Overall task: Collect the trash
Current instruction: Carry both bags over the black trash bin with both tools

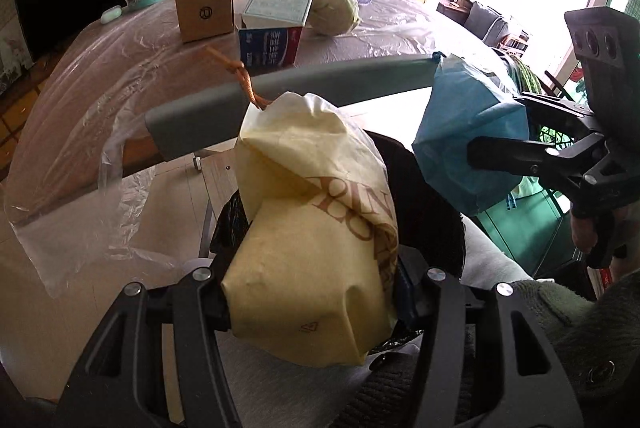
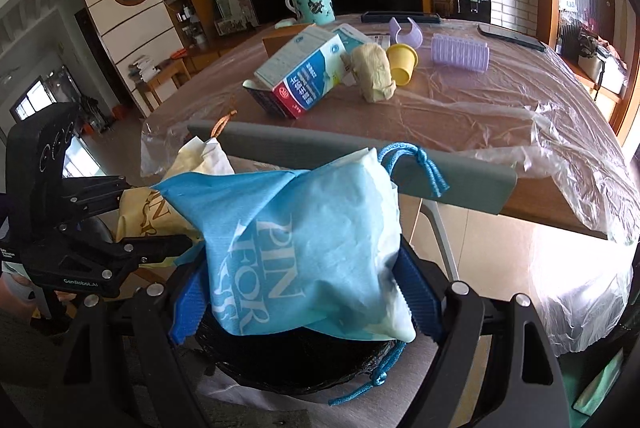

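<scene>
My left gripper point(image 1: 312, 302) is shut on a cream paper bag point(image 1: 316, 228) with brown lettering and holds it over a bin lined with a black bag point(image 1: 424, 187). My right gripper point(image 2: 308, 302) is shut on a blue paper bag point(image 2: 304, 244) with white lettering and a blue cord, above the same black-lined bin point(image 2: 296, 360). The blue bag point(image 1: 468, 135) and right gripper point(image 1: 504, 151) also show in the left wrist view at the right. The cream bag point(image 2: 152, 211) and left gripper point(image 2: 148, 228) show at the left of the right wrist view.
A grey chair back point(image 1: 320, 87) crosses just beyond the bags. Behind it is a table under plastic sheet point(image 2: 460, 99) with an open carton point(image 2: 304, 75), a crumpled beige wad point(image 2: 374, 71), a yellow cup point(image 2: 402, 61), a purple roller point(image 2: 460, 53), a mug point(image 2: 312, 5) and a brown box point(image 1: 205, 7).
</scene>
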### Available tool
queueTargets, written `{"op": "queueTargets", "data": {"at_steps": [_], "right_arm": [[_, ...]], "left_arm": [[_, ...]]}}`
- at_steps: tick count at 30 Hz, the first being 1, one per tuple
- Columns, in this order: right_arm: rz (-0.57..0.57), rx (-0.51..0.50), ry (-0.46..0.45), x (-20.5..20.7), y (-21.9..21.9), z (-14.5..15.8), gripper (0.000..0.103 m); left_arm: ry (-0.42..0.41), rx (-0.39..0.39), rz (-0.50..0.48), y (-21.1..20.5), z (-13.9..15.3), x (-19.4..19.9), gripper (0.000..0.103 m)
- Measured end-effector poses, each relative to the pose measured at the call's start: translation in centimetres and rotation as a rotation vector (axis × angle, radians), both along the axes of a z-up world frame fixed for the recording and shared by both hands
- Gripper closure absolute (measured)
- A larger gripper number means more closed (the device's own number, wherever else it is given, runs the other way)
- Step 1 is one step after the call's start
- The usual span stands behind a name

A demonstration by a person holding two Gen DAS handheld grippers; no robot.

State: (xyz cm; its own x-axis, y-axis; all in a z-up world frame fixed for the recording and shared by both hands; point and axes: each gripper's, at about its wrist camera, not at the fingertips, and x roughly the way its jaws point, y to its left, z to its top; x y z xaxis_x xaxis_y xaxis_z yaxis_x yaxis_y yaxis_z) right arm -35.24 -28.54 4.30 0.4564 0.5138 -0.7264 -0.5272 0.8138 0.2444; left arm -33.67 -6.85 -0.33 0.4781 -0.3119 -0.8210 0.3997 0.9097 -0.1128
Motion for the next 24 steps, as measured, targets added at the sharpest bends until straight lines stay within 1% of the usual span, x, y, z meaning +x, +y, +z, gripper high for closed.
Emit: {"op": "queueTargets", "data": {"at_steps": [10, 19, 24], "right_arm": [[0.015, -0.02, 0.04, -0.3, 0.7, -1.7, 0.022], [-0.009, -0.018, 0.089, 0.2, 0.6, -3.8, 0.022], [-0.02, -0.04, 0.099, 0.5, 0.8, -4.7, 0.022]], "left_arm": [[0.041, 0.03, -0.036, -1.4, -1.8, -0.4, 0.045], [0.072, 0.048, -0.04, -1.6, -3.4, 0.6, 0.045], [0.09, 0.068, -0.045, -1.8, -4.4, 1.2, 0.045]]}}
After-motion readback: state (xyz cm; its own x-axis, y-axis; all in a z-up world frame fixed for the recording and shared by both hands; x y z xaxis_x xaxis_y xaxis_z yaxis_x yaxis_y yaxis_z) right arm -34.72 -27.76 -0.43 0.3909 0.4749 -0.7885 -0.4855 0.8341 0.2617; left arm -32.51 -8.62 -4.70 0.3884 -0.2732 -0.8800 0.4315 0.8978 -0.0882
